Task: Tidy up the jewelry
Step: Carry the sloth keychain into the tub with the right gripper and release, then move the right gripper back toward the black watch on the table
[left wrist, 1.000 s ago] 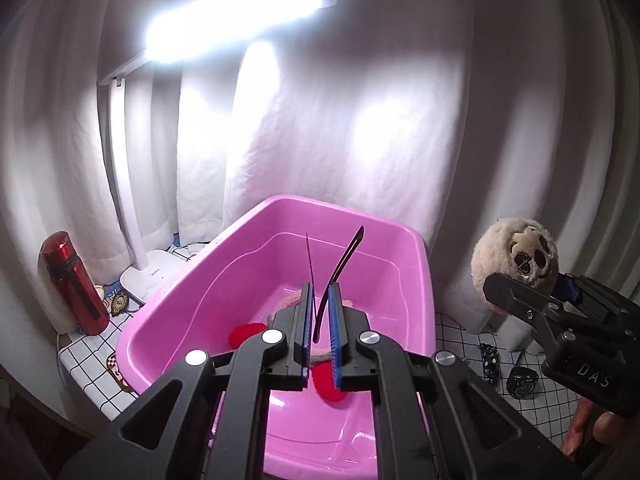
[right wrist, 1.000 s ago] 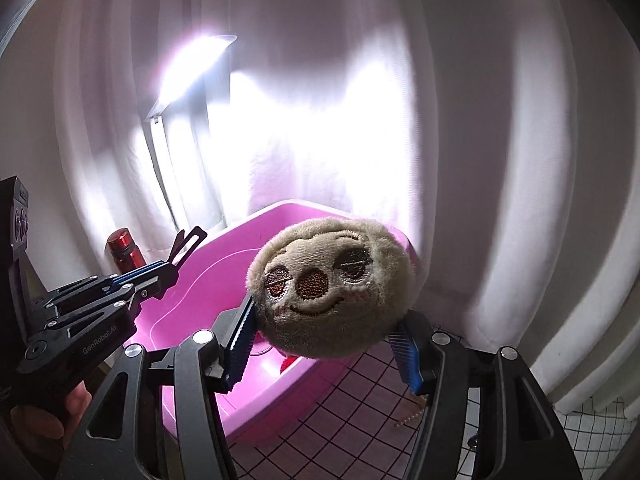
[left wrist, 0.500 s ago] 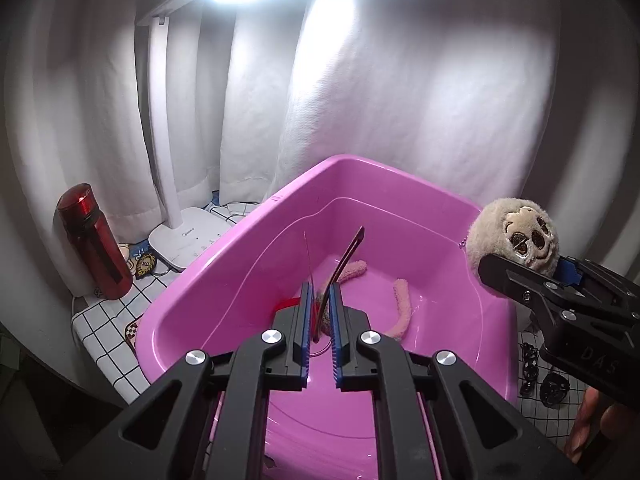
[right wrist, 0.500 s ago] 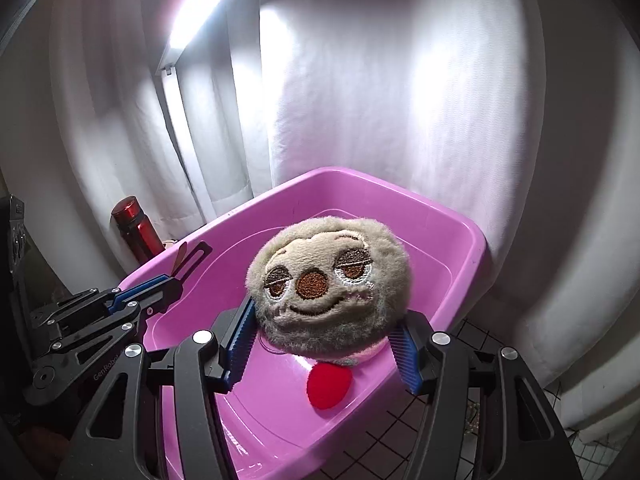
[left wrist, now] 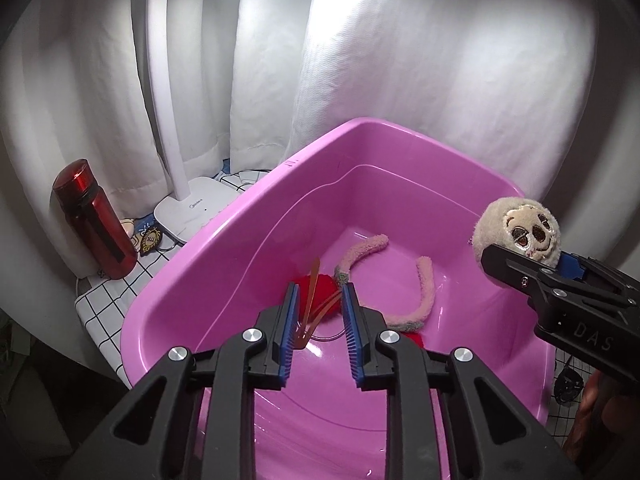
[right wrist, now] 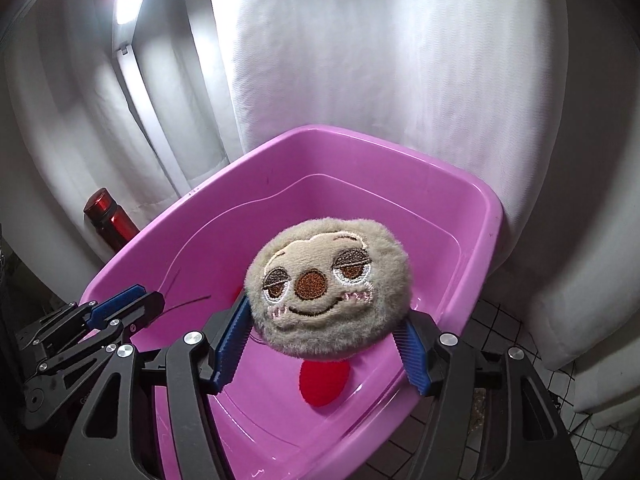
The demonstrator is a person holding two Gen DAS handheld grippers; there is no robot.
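- Jewelry lay in the pink tub (left wrist: 224,248): a fuzzy pink headband (left wrist: 424,292) curved over the tub's floor, next to a red fuzzy piece (left wrist: 320,288).
- Past the tub's left edge, a red bottle (left wrist: 94,224) stood at the far left corner of the checked table cover (left wrist: 104,300).
- A white lamp (left wrist: 192,204) stood just beside the bottle, near the white curtain (left wrist: 440,60).
- The left gripper (left wrist: 319,320) hung over the tub. Its tongs were opening, a narrow gap.
- A thin brown hair clip (left wrist: 310,304) was in that gap. It was blurry, and no pad pressed on it.
- The right gripper (right wrist: 324,344) hung over the tub's right side. Its tongs were wide and opening.
- A round plush face (right wrist: 328,288) sat between them. The left pad touched it. The right pad stood just beside it.
- A red spot (right wrist: 324,384) showed under the plush on the tub's floor.
- Small dark things (left wrist: 568,384) lay on the cover past the tub's right edge, too dim to tell.
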